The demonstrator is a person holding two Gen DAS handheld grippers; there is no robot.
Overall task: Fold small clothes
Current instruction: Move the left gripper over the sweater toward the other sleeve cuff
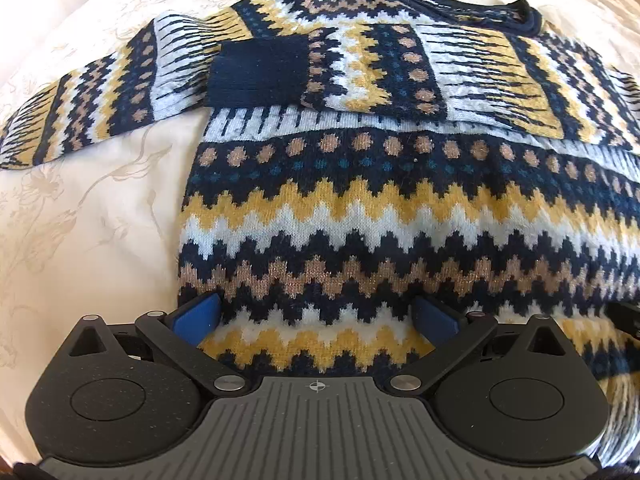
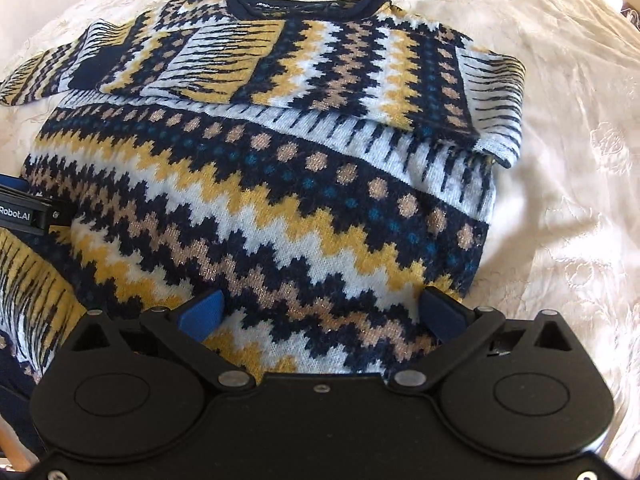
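Knitted zigzag sweater (image 1: 360, 216) on cream embroidered cloth (image 1: 92, 216)
Left gripper (image 1: 316, 316) and right gripper (image 2: 322, 312) gape wide, empty; one sleeve (image 1: 320, 68) folded across the chest.

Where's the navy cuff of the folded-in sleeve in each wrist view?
Left wrist: navy cuff upper centre-left, lying on the sweater's chest.
Right wrist: navy cuff upper left, partly seen.
Shared landmark: navy neckline at the top of both views.
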